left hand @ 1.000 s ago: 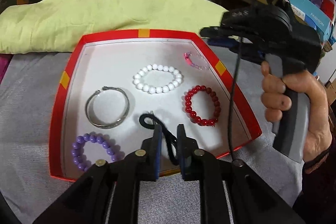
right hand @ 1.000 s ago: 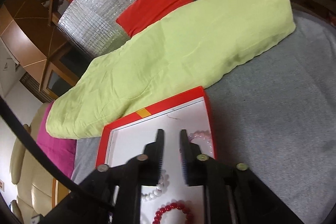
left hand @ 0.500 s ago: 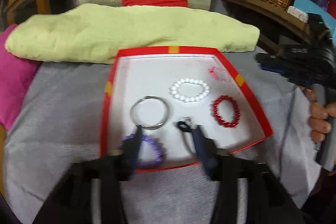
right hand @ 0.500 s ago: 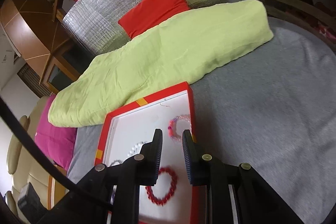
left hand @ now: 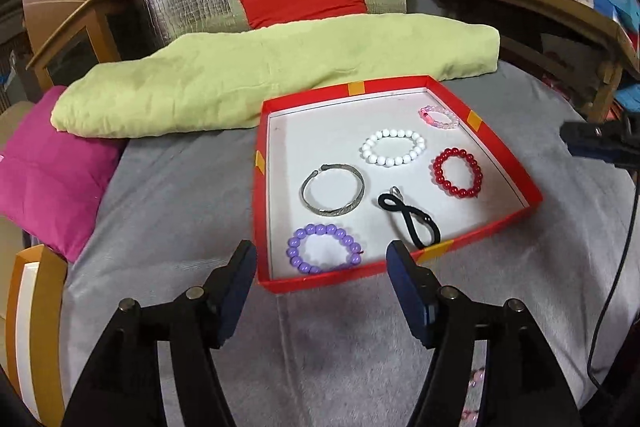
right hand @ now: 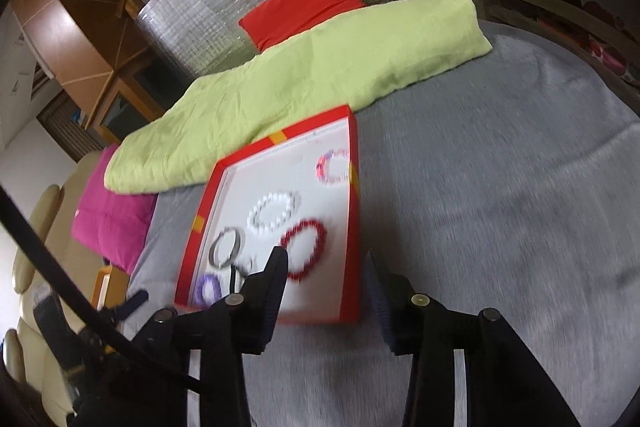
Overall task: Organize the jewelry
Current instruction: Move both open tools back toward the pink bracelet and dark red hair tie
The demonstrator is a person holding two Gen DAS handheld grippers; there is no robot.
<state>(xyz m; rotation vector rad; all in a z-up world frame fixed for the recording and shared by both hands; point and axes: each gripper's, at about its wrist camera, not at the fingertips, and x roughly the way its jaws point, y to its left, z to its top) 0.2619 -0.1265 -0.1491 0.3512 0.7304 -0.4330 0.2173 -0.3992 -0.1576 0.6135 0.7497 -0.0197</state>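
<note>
Left wrist view: the left claw (left hand: pixel 320 281) is hanging released and empty at the red tray's (left hand: pixel 500 147) 6 o'clock edge, jaws just widened, black hair tie (left hand: pixel 410 219) lying inside

Right wrist view: the right claw (right hand: pixel 326 281), jaws just spreading, is gripping nothing; next likely needs fetching remaining jewelry

Left tool (left hand: pixel 320 267) and right tool (right hand: pixel 326 275), both empty, have just been opening.
</note>
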